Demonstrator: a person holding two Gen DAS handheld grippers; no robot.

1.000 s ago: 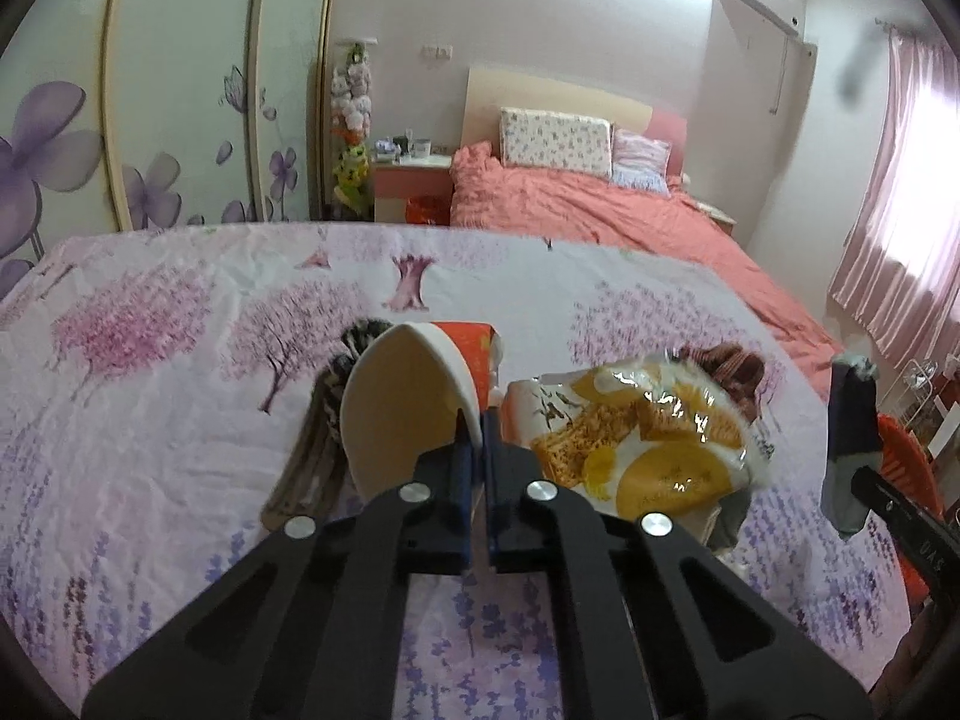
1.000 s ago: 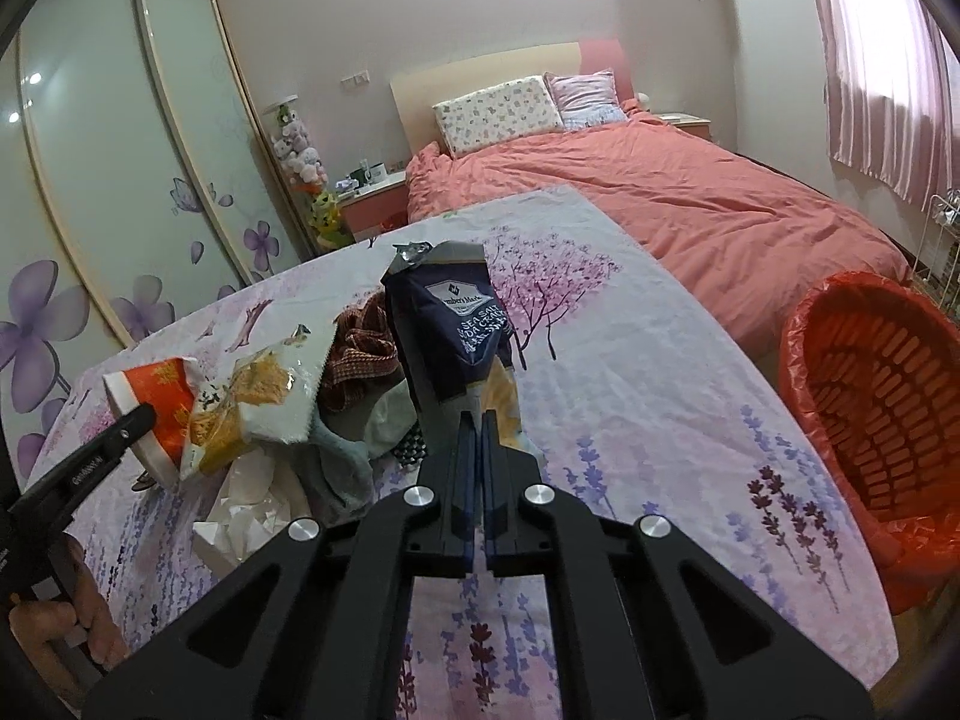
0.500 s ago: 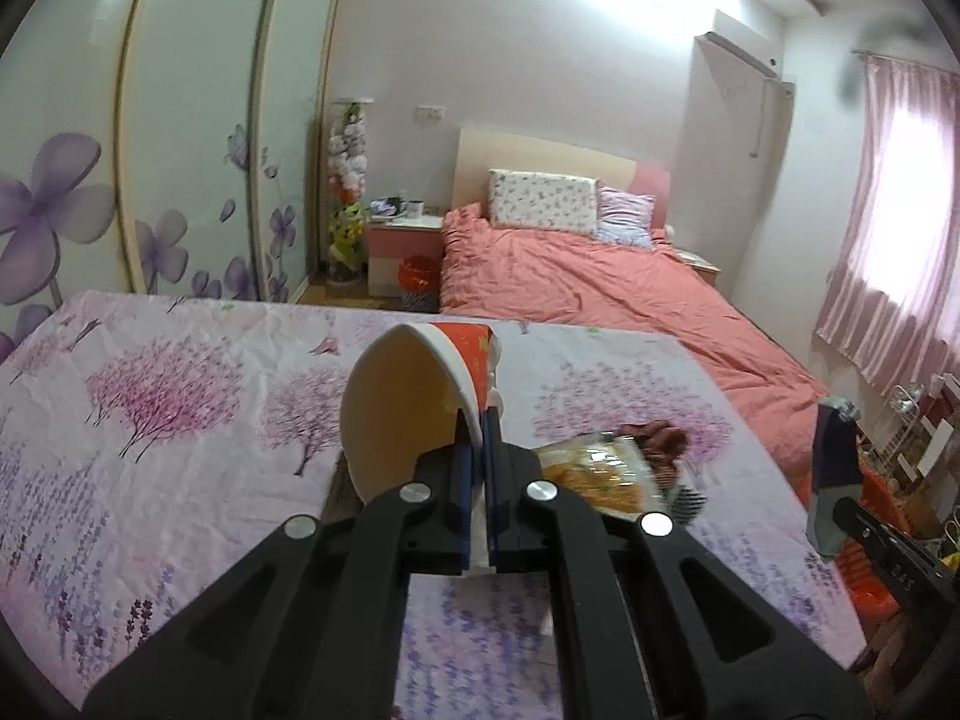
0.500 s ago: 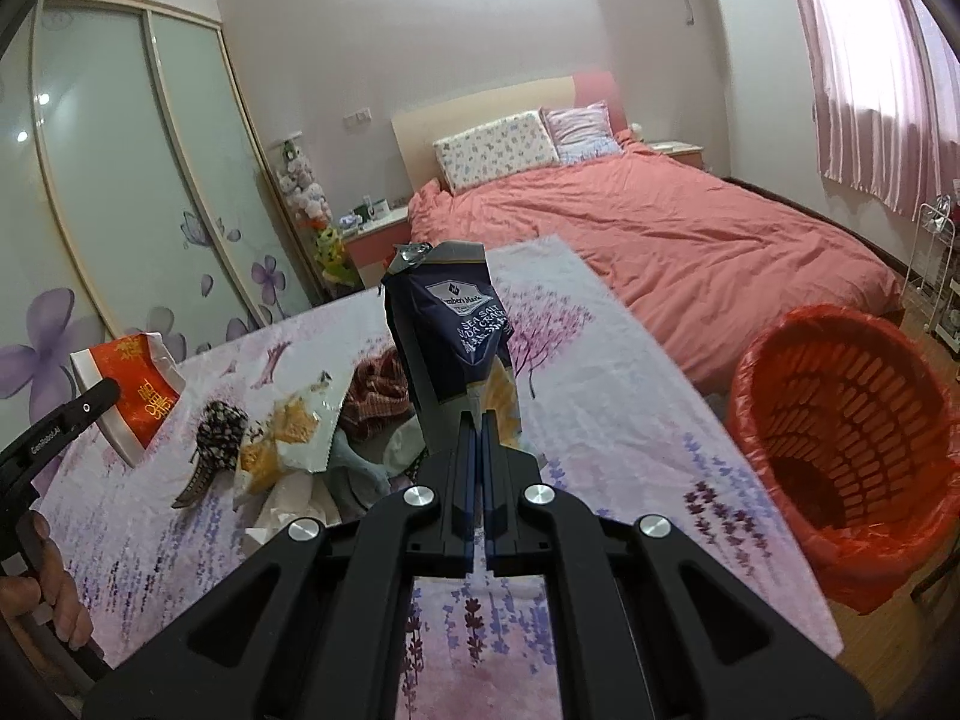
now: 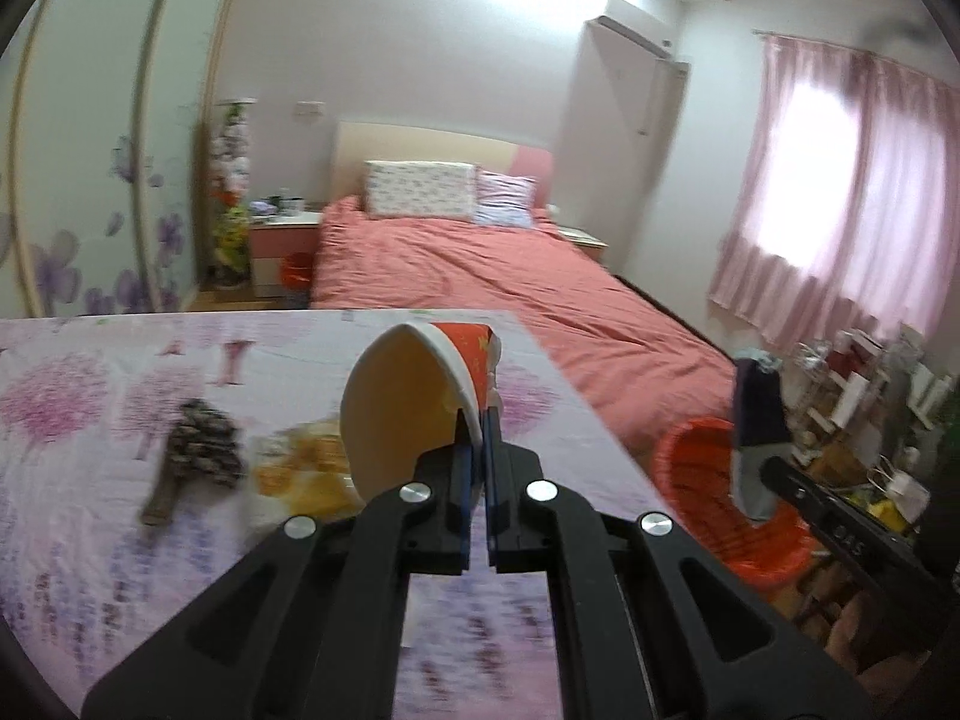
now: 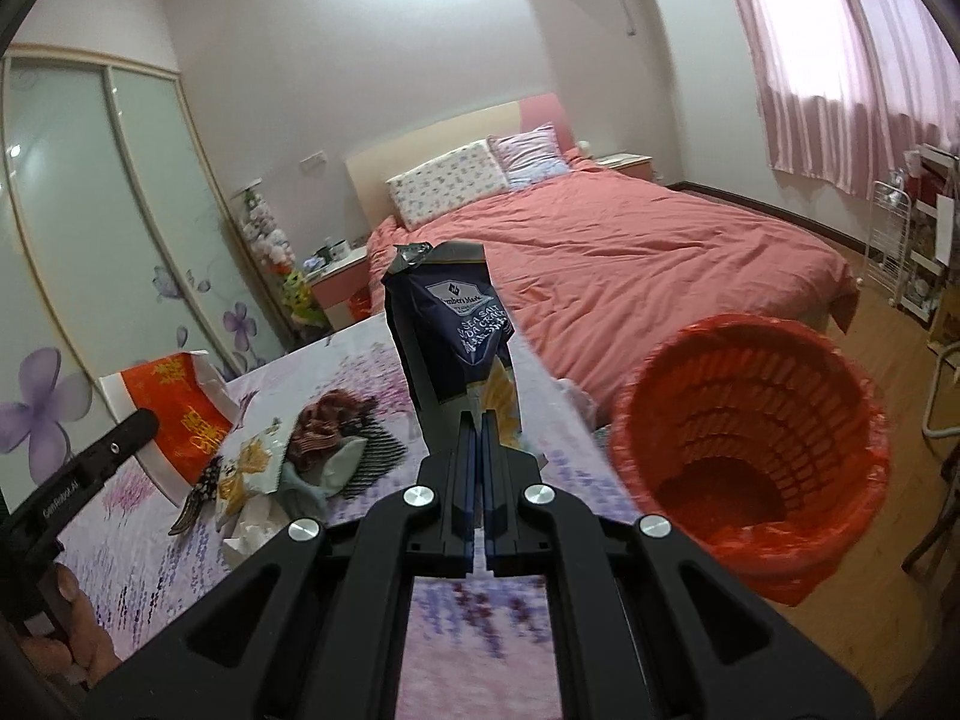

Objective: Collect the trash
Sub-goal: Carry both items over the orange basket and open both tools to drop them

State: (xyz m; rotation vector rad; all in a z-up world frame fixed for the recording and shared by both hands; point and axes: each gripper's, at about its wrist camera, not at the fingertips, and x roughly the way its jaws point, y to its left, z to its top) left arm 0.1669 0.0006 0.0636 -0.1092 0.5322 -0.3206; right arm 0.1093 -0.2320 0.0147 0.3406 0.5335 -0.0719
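Pinching the paper cup (image 5: 420, 402) by its rim in my left gripper (image 5: 477, 450) and the dark snack bag (image 6: 456, 336) in my right gripper (image 6: 477, 450), I hold both lifted off the table (image 6: 540, 396) so they can drop into the red bin (image 6: 750, 438) just beside it

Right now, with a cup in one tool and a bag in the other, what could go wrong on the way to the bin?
The left tool pinches only the cup by its rim, so it may slip out. The bag stands tall above the right tool and could flop or spill. The bin sits beyond the table edge; a short drop may miss.
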